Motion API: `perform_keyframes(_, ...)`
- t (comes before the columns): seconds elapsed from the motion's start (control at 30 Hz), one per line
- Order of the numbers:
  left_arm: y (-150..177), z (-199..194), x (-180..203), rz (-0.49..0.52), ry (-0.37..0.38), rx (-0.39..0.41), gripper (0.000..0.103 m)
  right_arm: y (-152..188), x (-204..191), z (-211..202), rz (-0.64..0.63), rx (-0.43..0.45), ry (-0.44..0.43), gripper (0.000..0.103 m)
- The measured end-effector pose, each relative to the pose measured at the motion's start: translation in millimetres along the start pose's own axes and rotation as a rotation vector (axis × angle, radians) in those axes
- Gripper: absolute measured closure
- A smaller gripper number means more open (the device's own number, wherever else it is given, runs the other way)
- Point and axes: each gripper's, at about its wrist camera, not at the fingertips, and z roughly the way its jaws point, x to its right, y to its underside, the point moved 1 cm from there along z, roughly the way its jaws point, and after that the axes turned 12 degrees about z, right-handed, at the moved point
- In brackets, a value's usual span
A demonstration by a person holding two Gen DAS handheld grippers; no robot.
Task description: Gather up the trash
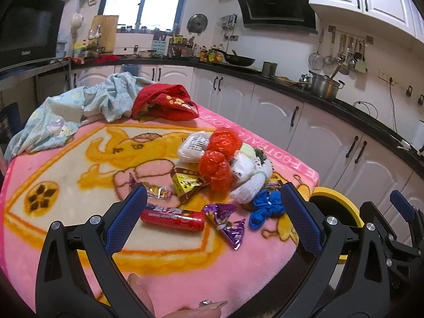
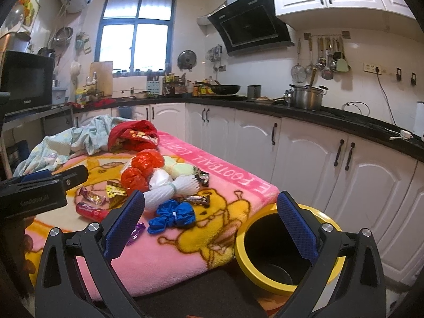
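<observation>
The litter lay heaped on the pink cartoon blanket [image 1: 66,159] covering the table, nothing yet lifted. Nearest the left gripper [image 1: 214,217] was a red cylindrical snack tube [image 1: 172,218], its long axis running from nine to three o'clock across the view, so crosswise to the line of the fingers and just beyond the left pad. At two o'clock from it lay a purple candy wrapper [image 1: 229,224], and further right a crumpled blue wrapper [image 1: 266,208]. Behind these, toward twelve o'clock, sat a white foam net sleeve [image 1: 250,188], two red plastic bags [image 1: 214,169] and a brown-yellow packet [image 1: 186,184].

Both grippers stood wide apart and held nothing. The right gripper [image 2: 212,222] hung over the table's near corner, the yellow-rimmed bin [image 2: 265,273] at its five o'clock, beside the table. The blue wrapper [image 2: 172,216] lay between its pads.

By my reading, the left gripper was closer to the tube, the right to the blue wrapper and the bin.
</observation>
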Motion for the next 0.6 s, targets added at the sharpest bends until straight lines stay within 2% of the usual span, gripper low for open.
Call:
perform_keyframes(0.1,1,4,-10,-0.022,-0.014,-0.004,0.011,-2,-9,1,-0.024,-0.017,-0.031,0.006)
perform_keyframes(0.47,-6,10,-66,-0.079,-0.137,-0.004,0.011,-21,-52,36,-0.124,-0.058,-0.152,0.006)
perform_keyframes(0.6,-6,20,-88,-0.108,-0.145,-0.050,0.011,-30,-58,63,-0.095,-0.109,-0.156,0.006)
